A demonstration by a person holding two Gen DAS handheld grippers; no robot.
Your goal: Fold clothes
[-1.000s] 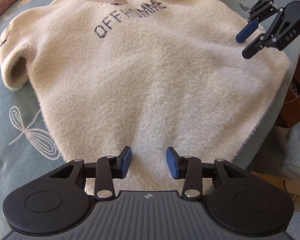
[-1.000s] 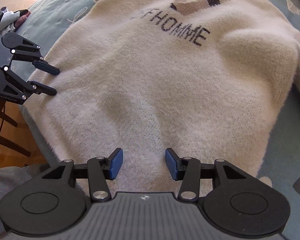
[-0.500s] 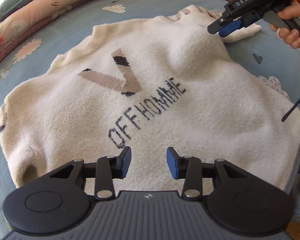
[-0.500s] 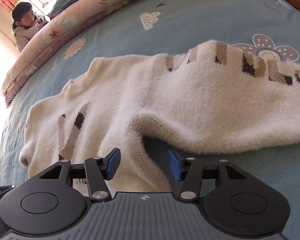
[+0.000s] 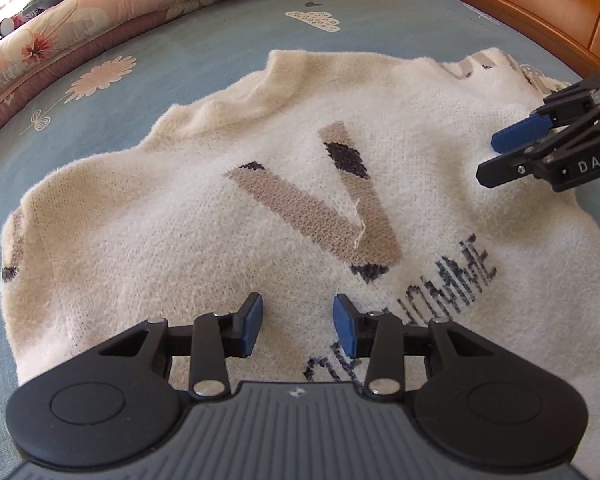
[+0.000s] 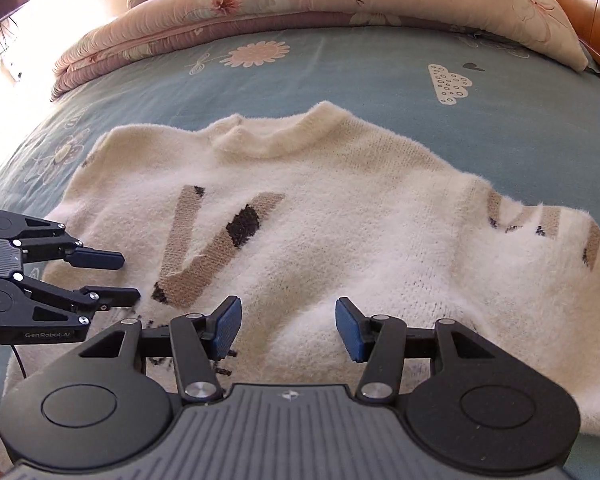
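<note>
The cream knitted sweater (image 6: pixel 340 216) lies spread face up on the blue bedsheet (image 6: pixel 340 68), filling the centre of both views, collar toward the top of the frame, one sleeve running off to the right edge of the right wrist view. The left gripper (image 5: pixel 298 326) stands with its jaws wide apart and empty, low over the lettering at the bottom centre of its own view. The right gripper (image 6: pixel 288 328) is likewise wide and holding nothing, over the lower chest. Risks noted: the knit is thick and fluffy, so a pinch may take only the top layer and leave the back panel behind, giving a skewed fold. A loose thread (image 5: pixel 358 226) shows on the tan V motif and could snag on a fingertip. The folded quilt (image 6: pixel 300 4) sits well clear, along the top of the frame.
</note>
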